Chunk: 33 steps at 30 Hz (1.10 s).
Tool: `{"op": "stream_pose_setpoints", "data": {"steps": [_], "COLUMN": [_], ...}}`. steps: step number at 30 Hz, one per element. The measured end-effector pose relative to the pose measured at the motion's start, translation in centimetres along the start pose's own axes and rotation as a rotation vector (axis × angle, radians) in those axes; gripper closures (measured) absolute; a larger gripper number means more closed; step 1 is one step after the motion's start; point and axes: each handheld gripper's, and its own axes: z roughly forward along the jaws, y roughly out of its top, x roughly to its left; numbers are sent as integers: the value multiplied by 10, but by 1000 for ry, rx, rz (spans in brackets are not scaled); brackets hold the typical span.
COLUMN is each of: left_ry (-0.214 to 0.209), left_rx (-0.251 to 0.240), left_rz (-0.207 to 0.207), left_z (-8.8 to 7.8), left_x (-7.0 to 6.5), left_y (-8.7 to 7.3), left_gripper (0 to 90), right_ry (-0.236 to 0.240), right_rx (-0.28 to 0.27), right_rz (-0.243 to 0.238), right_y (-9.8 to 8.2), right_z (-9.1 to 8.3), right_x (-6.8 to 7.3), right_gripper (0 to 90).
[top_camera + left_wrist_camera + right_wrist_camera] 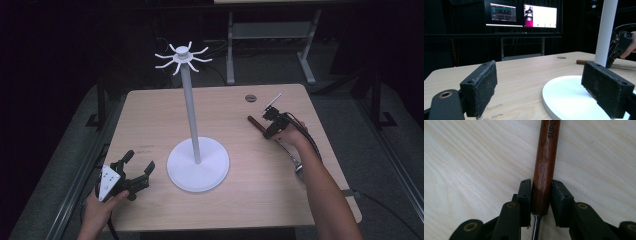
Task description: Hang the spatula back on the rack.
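Wooden handle (545, 167) of a utensil sits between the right tongs' (541, 200) jaws, which close on its lower end just above the thin metal shaft (535, 226); it lies on the table (260, 195). Likely stiff, light, smooth varnish, maybe slippery; best held mid-handle. Left tongs (544, 87) wide open, empty, the white stand (197, 165) just ahead of them
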Motion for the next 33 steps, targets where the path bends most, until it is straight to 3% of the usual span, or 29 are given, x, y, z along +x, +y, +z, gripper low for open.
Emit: {"op": "stream_pose_setpoints", "data": {"steps": [13, 33], "left_ry": [-1, 0], "left_rx": [2, 5], "left_rz": [2, 4], "left_z": [0, 0], "left_x": [0, -1], "left_y": [0, 0], "left_gripper": [128, 128], "right_ry": [3, 30], "right_rx": [-48, -285], "right_rz": [6, 2], "right_y": [0, -16], "right_z": [-13, -79], "right_x": [0, 7], "right_gripper": [727, 729]}}
